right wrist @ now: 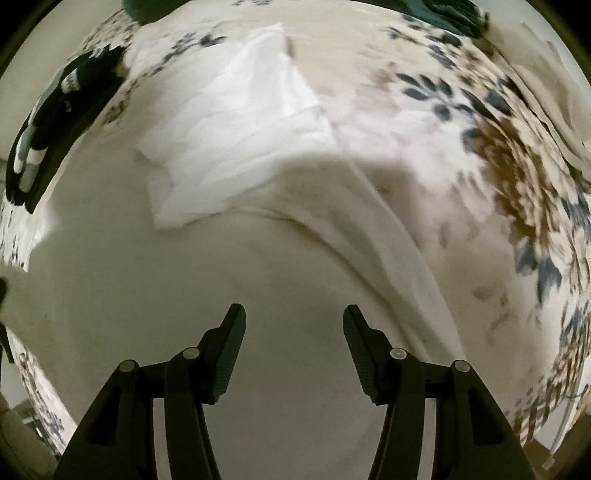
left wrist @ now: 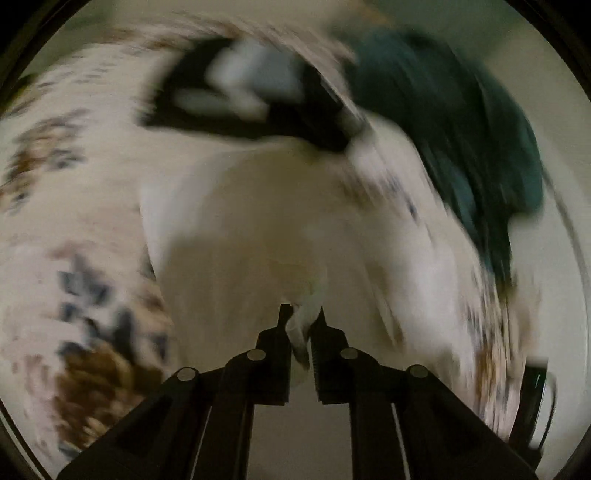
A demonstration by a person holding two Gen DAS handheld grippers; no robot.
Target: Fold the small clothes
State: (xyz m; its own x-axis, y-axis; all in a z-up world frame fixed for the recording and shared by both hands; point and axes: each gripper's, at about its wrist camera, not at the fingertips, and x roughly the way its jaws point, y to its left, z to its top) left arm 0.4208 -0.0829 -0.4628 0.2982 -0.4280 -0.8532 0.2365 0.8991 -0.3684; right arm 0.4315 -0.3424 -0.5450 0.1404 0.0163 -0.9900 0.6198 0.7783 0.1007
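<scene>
A white garment (left wrist: 258, 221) lies on a floral bedsheet (left wrist: 55, 166). My left gripper (left wrist: 303, 325) is shut on a pinched edge of the white garment; the view is motion-blurred. In the right wrist view the same white garment (right wrist: 240, 122) lies partly folded ahead, with a cream layer (right wrist: 184, 288) spread beneath my right gripper (right wrist: 294, 314), which is open and empty just above the cloth.
A black-and-white folded item (left wrist: 243, 85) (right wrist: 48, 122) lies on the sheet beyond the garment. A dark teal garment (left wrist: 461, 129) sits at the far right, its edge showing in the right wrist view (right wrist: 450, 11). Floral sheet (right wrist: 517, 166) surrounds the work area.
</scene>
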